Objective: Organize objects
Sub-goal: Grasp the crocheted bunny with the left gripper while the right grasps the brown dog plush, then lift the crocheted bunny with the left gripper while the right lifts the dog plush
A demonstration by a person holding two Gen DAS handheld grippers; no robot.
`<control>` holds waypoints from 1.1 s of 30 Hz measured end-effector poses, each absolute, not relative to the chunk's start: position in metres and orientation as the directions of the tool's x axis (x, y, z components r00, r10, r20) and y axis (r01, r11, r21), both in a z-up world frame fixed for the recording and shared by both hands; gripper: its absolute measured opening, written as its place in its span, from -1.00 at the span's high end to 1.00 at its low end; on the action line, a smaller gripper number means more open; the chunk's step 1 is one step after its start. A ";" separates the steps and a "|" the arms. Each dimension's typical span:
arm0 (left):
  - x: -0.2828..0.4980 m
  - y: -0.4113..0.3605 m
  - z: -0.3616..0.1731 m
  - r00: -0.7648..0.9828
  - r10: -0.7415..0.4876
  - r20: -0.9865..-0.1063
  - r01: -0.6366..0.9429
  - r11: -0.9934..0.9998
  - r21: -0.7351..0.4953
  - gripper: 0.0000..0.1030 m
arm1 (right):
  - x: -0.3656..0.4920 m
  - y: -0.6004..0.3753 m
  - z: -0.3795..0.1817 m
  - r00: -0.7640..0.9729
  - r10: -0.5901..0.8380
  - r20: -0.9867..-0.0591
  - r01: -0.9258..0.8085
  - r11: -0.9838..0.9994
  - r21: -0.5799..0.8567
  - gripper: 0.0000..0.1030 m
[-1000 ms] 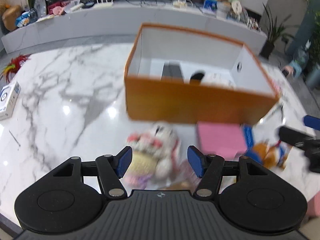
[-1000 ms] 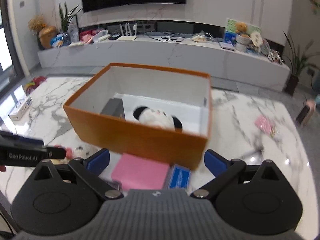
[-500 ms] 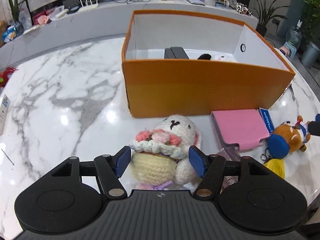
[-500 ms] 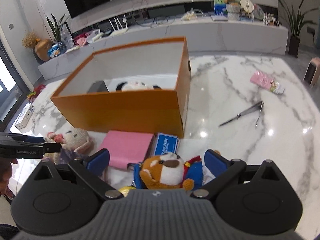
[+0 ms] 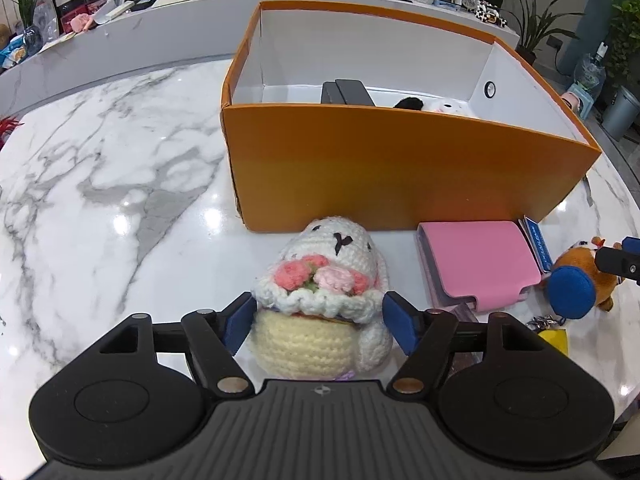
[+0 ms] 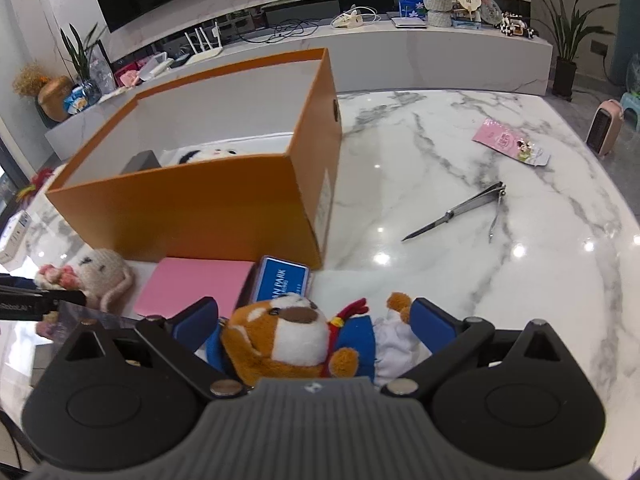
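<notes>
Marble-topped table (image 5: 100, 184) carries an orange box (image 5: 400, 176), with a crocheted bunny (image 5: 324, 300) lying before it between the left gripper (image 5: 318, 322), whose jaws have just been opening and stand wide, not pressing it. Beside a pink case (image 6: 192, 284), a plush bear (image 6: 288, 336) lies between the right gripper (image 6: 312, 324), also spread wide around it.

Crocheted white bunny (image 5: 332, 276) and brown plush dog (image 6: 288, 340) lie before open orange box (image 5: 392, 176)

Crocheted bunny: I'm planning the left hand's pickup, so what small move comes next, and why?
Probably close the left tongs. Their jaws have just been opening and now stand either side of the crocheted bunny, not yet pressing it; it lies outside the orange box.
</notes>
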State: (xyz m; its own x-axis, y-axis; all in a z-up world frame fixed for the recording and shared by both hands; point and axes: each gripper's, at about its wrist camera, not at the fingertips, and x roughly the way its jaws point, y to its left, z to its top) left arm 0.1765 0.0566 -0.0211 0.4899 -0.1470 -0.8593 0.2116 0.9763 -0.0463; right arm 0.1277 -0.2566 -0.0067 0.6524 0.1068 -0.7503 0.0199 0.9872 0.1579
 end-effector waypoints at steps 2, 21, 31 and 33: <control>0.178 0.056 -0.022 0.490 -0.140 -0.860 0.203 0.978 -0.044 -0.64 | 0.129 -0.256 -0.008 0.653 0.094 -0.752 0.022 0.989 0.143 -0.98; 0.180 0.053 -0.024 0.495 -0.119 -0.861 0.198 0.980 -0.022 -0.71 | 0.140 -0.246 -0.022 0.653 -0.029 -0.757 0.092 0.995 0.041 -0.98; 0.178 0.050 -0.024 0.499 -0.107 -0.860 0.206 0.979 -0.002 -0.71 | 0.146 -0.259 -0.037 0.601 0.057 -0.797 0.194 0.957 0.215 -0.98; 0.178 0.050 -0.024 0.498 -0.107 -0.860 0.207 0.978 -0.001 -0.71 | 0.147 -0.258 -0.036 0.597 0.056 -0.800 0.193 0.958 0.211 -0.98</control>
State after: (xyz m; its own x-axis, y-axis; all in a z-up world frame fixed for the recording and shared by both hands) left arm 0.1785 0.0500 -0.0242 0.4985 -0.1065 -0.8603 0.2071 0.9783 -0.0012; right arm 0.1466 -0.2576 -0.0363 0.5971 0.0558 -0.8002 0.1928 0.9583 0.2108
